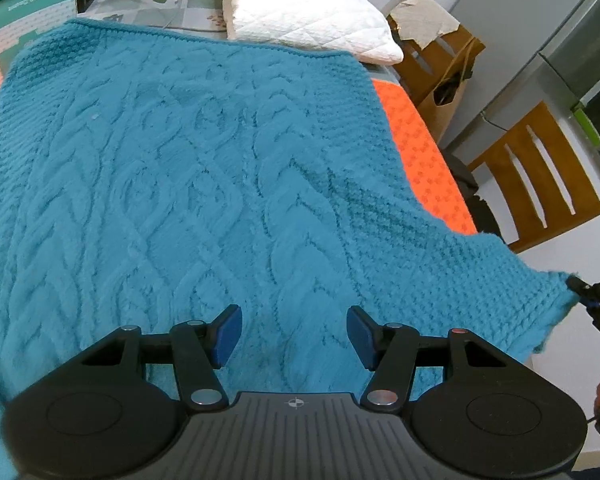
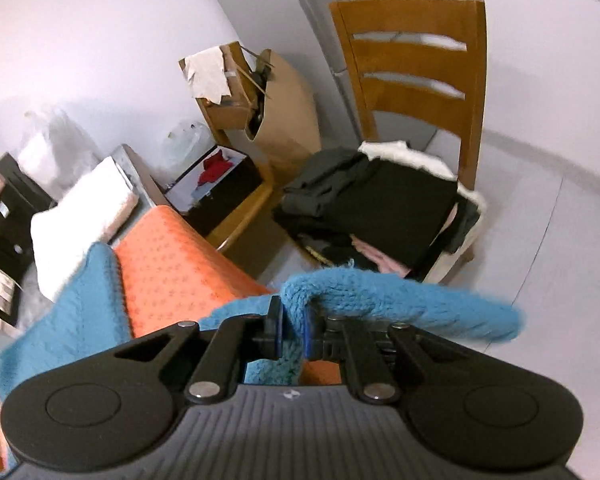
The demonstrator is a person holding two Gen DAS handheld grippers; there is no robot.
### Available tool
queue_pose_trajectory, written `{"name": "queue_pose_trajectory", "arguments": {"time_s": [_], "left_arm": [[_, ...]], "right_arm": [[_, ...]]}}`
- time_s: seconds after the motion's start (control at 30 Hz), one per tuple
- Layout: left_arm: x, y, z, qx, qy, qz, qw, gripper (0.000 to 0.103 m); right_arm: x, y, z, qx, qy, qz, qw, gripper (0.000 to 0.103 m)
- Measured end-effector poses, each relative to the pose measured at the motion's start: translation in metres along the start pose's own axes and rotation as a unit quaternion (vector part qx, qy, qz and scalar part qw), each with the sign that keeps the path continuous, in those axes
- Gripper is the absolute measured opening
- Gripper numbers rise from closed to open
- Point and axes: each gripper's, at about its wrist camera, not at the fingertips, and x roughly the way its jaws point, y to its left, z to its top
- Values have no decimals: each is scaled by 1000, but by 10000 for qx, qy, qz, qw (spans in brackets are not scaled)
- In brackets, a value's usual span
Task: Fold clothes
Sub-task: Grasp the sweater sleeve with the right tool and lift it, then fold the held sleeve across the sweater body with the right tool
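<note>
Right gripper [image 2: 294, 332] pinching sweater [image 1: 188, 168] corner.

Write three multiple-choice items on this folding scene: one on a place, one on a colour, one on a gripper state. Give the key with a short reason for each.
1. Where does the white quilted pad lie?
A. Beyond the far edge of the teal knit sweater
B. On the wooden chair
C. Under the left gripper

2. What colour is the mat under the sweater?
A. Green
B. Orange
C. Black

3. How do the two grippers stand?
A. Both open
B. Left shut on the sweater, right open
C. Left gripper open above the sweater, right gripper shut on a sweater edge

Key:
1. A: the pad sits past the sweater's far hem in the left wrist view.
2. B: orange shows beside the sweater in both views.
3. C: the left jaws are spread with nothing between them; the right jaws pinch teal knit.
</note>
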Motion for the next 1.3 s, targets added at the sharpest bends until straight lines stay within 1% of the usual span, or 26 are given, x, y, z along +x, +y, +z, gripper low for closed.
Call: {"name": "queue_pose_trajectory", "arguments": {"time_s": [0.07, 0.13, 0.2, 0.27, 0.3, 0.33, 0.4, 0.43, 0.5, 0.57, 0.6, 0.7, 0.73, 0.8, 0.83, 0.87, 0.97, 1.0, 1.03, 1.1, 1.13, 1.2, 1.3], "left_arm": [[-3, 4, 2, -35, -70, -26, 10000, 61], [-7, 9, 4, -107, -154, -51, 9998, 61], [-13, 15, 4, -199, -251, -69, 9995, 61], [-19, 22, 4, -309, -378, -63, 9988, 61], [-23, 26, 5, -351, -441, -59, 9984, 61], [-27, 30, 4, -378, -508, -54, 9980, 61], [-35, 36, 4, -380, -641, -23, 9972, 61], [-39, 39, 3, -363, -703, 9, 9969, 61], [-47, 44, 2, -343, -805, 78, 9961, 61], [-53, 50, 0, -328, -899, 149, 9953, 61], [-56, 52, -1, -326, -939, 179, 9949, 62], [-61, 59, -5, -358, -991, 225, 9942, 62], [-62, 60, -7, -366, -984, 230, 9942, 62], [-62, 61, -10, -357, -957, 233, 9945, 62], [-61, 59, -11, -324, -929, 232, 9949, 62], [-59, 57, -12, -281, -906, 235, 9952, 62], [-55, 49, -12, -99, -853, 226, 9961, 63], [-53, 46, -12, -40, -832, 207, 9963, 63], [-51, 42, -11, 10, -808, 185, 9966, 63], [-47, 37, -9, 74, -769, 148, 9969, 64], [-45, 35, -8, 80, -752, 135, 9970, 64], [-41, 33, -7, 41, -718, 106, 9974, 64], [-36, 34, -7, -88, -693, 59, 9975, 64]], "right_arm": [[-4, 17, 3, -441, -150, 8, 9989, 10], [-12, 47, 5, -1132, -324, 90, 9930, 10], [-19, 81, 5, -1899, -481, 221, 9804, 10], [-23, 118, -3, -2765, -598, 444, 9581, 10], [-24, 138, -11, -3236, -616, 592, 9423, 10], [-26, 157, -20, -3717, -613, 755, 9233, 10], [-29, 193, -40, -4580, -571, 1077, 8806, 10], [-29, 206, -54, -4949, -450, 1276, 8583, 10], [-28, 231, -84, -5663, -141, 1701, 8063, 10], [-24, 249, -109, -6073, 326, 2095, 7657, 10], [-22, 255, -119, -6215, 549, 2236, 7488, 10], [-13, 262, -149, -6510, 1196, 2460, 7081, 11], [-9, 263, -156, -6545, 1413, 2509, 6991, 11], [0, 257, -163, -6497, 1819, 2573, 6918, 11], [3, 254, -166, -6461, 1987, 2591, 6899, 11], [4, 249, -168, -6432, 2068, 2590, 6902, 12], [10, 241, -167, -6330, 2178, 2626, 6949, 17], [10, 238, -165, -6267, 2197, 2650, 6991, 22], [9, 236, -162, -6190, 2209, 2679, 7045, 24], [3, 234, -155, -5988, 2185, 2716, 7210, 33], [-1, 232, -149, -5866, 2165, 2725, 7313, 35], [-9, 227, -135, -5672, 1987, 2661, 7537, 43], [-16, 218, -111, -5287, 1748, 2441, 7939, 47]]}}
